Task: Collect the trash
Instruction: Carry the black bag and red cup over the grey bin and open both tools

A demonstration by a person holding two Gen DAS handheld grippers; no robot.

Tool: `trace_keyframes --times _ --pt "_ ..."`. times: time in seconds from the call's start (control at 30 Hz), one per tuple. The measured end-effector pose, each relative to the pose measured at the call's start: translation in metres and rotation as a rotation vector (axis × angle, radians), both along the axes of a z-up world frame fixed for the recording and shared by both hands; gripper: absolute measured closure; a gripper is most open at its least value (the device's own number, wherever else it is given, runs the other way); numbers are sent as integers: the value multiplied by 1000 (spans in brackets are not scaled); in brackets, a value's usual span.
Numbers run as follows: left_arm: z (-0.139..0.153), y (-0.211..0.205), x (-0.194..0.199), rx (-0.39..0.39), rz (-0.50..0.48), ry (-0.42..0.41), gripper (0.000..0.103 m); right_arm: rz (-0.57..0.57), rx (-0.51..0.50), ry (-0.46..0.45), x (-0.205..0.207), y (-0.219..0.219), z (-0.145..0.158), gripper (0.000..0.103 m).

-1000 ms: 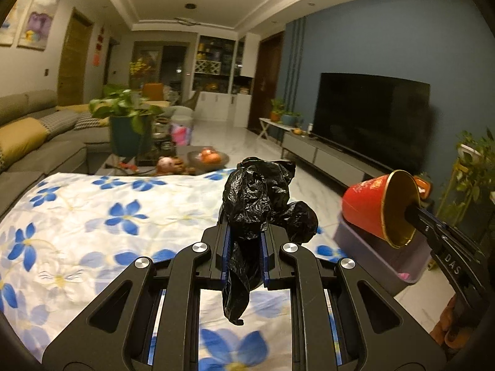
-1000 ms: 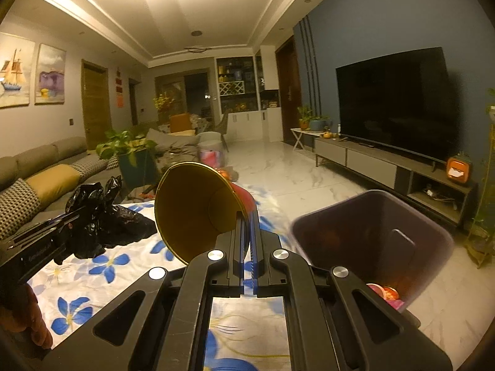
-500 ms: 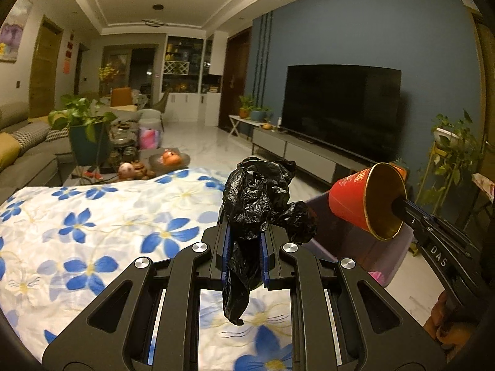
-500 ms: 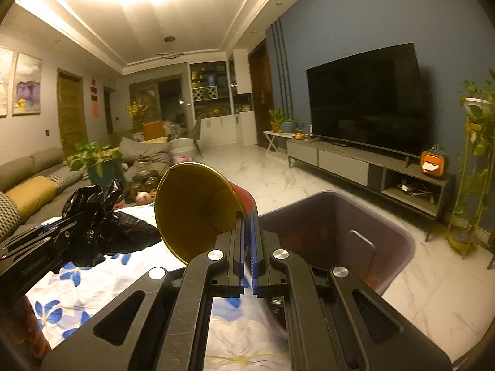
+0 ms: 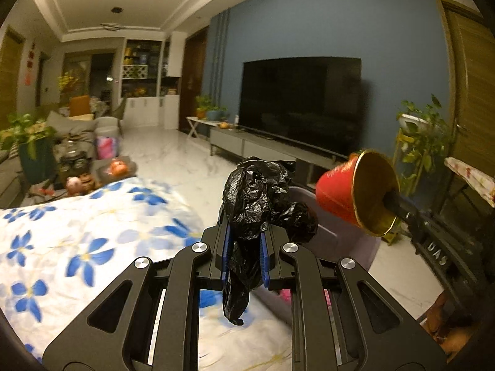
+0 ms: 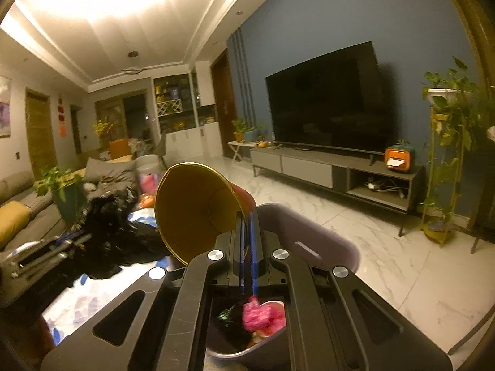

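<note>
**Both tools swinging over the bin with trash in grip**

Since a second ago, both tools are swinging rightward off the flowered tabletop, and the grey trash bin point(image 6: 328, 241) is now sitting directly under the right tool point(image 6: 247, 238) instead of off to its side.

Nearest the left camera, the left tool point(image 5: 244, 241) is pointing forward and level, its blue-padded fingers point(image 5: 226, 247) squeezing tight on a crumpled black plastic bag point(image 5: 256, 198); the bag's bulk is bulging above the tips and a tail is hanging below them. Beneath and to its left, the tabletop's blue-flower cloth point(image 5: 77, 247) is spreading out, and the bin's rim point(image 5: 355, 235) is showing just beyond the fingertips.

To its right, the right tool point(image 5: 399, 207) is reaching in at a tilt, pinching the wall of a red paper cup point(image 5: 337, 198) with a gold lining, mouth facing the cameras. In the right view that cup point(image 6: 191, 210) is hanging over the bin's near edge, with pink and dark scraps point(image 6: 263, 312) lying inside below.

Farther off, a television point(image 6: 328, 105) is standing on a low console point(image 6: 334, 167) against the blue wall.
</note>
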State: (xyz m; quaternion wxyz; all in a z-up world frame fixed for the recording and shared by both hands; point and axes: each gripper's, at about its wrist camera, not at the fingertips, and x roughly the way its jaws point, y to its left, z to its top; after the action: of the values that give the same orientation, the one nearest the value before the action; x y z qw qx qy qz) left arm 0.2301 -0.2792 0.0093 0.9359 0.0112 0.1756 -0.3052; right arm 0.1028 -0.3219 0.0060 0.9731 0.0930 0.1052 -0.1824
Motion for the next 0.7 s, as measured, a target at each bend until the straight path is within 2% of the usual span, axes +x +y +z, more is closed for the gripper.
trace_keyframes --times 0.2,0.27,0.3,0.33,0.4,0.57,0.7 --pt "-16 -36 11 -2 -80 31 87 -46 5 -16 -3 -20 0 99" --pt "-21 -44 13 12 -119 42 78 -54 6 -15 -3 -25 -2 99" --pt "-24 -47 13 21 -131 46 64 -55 7 -12 -2 -26 -4 99" --pt "-26 -50 12 25 -132 44 42 -55 8 -10 -3 -25 -5 99" --pt "-30 -45 13 10 -105 30 29 -55 14 -3 -1 -26 -8 99" --pt "-33 -12 19 -46 -36 65 20 -25 31 27 10 -22 -17 99" --pt "-32 27 11 -80 52 49 13 21 39 62 20 -14 -27 99"
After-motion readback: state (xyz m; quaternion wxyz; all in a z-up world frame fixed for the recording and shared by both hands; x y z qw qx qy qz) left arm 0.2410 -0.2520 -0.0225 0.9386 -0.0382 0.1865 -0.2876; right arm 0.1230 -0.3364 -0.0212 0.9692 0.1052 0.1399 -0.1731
